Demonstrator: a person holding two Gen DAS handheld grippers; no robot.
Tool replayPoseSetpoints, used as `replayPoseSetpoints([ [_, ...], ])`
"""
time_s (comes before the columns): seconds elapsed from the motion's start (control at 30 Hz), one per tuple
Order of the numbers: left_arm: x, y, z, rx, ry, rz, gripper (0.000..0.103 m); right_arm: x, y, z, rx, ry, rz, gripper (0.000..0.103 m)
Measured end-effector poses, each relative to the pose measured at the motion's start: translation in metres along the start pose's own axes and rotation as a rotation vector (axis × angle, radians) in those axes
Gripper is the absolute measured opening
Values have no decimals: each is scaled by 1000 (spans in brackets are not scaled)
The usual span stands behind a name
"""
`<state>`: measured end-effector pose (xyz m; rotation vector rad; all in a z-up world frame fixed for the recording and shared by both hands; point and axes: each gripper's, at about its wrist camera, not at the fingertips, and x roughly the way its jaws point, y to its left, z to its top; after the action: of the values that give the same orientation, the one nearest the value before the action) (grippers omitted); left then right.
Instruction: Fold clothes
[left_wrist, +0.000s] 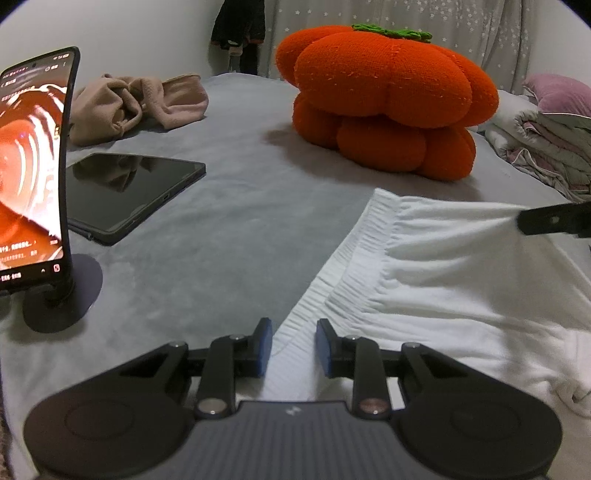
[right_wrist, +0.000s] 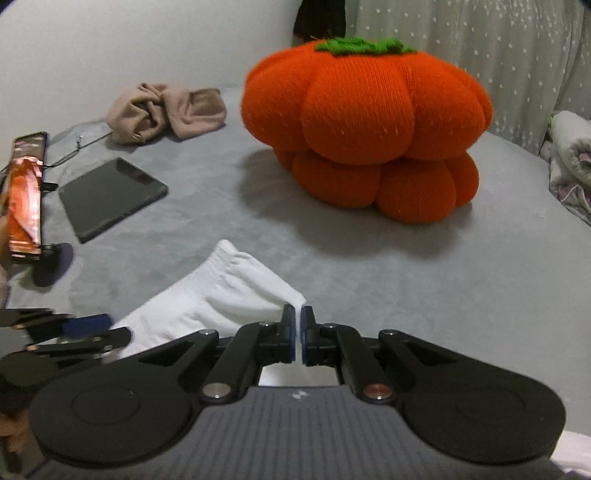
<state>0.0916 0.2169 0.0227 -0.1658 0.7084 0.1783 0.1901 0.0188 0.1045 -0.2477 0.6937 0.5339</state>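
White shorts (left_wrist: 436, 266) lie on the grey bed (left_wrist: 229, 229), filling the space from about 3 to 5 o'clock in the left wrist view, their gathered elastic waistband running diagonally toward the orange pumpkin cushion (left_wrist: 384, 99) at 1 o'clock. The right gripper (right_wrist: 298, 325) has its fingers closed tight on an edge of the cloth, which rises off the bed in a taut ridge to the pinch. The left gripper (left_wrist: 294, 345) holds its fingers partly apart with the waistband between them; whether the pads press on it I cannot tell. The fabric looks light, soft and limp, so it will likely sag and crease wherever it is unsupported. The thicker waistband and its corners seem the surest places to grip. A tablet (left_wrist: 129, 192) and a phone on a stand (left_wrist: 33, 173) sit at 9 to 10 o'clock.
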Motion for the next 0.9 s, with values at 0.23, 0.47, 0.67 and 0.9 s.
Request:
replayPoseSetpoints([
  [0.23,1,2,-1,-10,-3,-8,28,-42,18,-4,-10,-32,26,4],
  [0.47,1,3,-2,-24,-3,-15,28,-76,34,-18,-17,-52,61,4],
  [0.67,2,5,-2,-30,-6,-17,28,-95,48,-35,-5,-53,123,4],
  [0.9,1,4,-3,-30,-7,-17,28,-96,61,-64,61,-5,219,4],
])
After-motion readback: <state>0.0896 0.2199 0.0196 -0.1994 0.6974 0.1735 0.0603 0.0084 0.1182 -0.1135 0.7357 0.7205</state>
